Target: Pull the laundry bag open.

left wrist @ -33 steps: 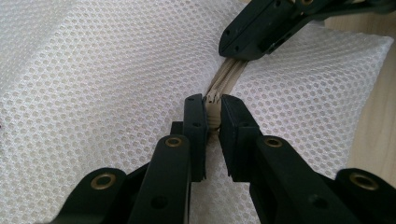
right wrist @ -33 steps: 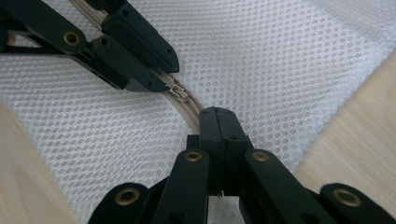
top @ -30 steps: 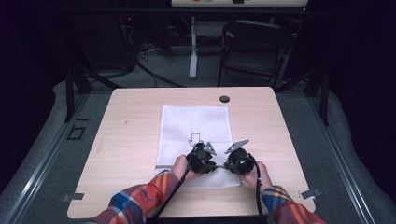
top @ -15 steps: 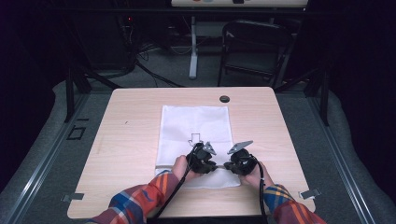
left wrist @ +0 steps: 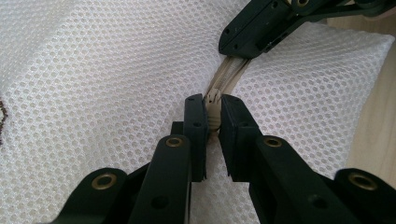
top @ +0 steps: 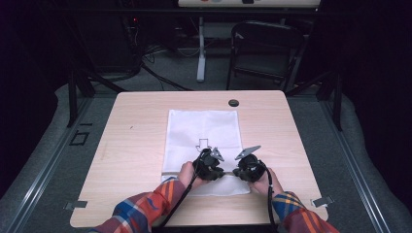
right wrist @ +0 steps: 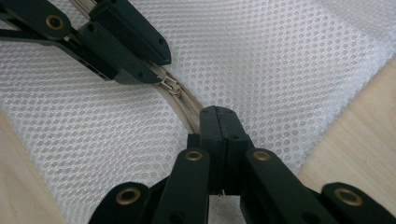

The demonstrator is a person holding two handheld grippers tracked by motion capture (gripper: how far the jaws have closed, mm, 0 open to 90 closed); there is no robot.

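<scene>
We hold a white mesh bag (top: pixel 204 141) flat in the middle of the table (top: pixel 136 160), at its near end. Our left gripper (left wrist: pixel 213 112) pinches the beige zipper pull (left wrist: pixel 213 105) with its jaws almost closed. Our right gripper (right wrist: pixel 218 122) is shut tight on the zipper (right wrist: pixel 187 112) and mesh just beside it. Compared with a second ago, nothing has moved; both hands are in the same spots. So we think the zipper has not started sliding yet.
</scene>
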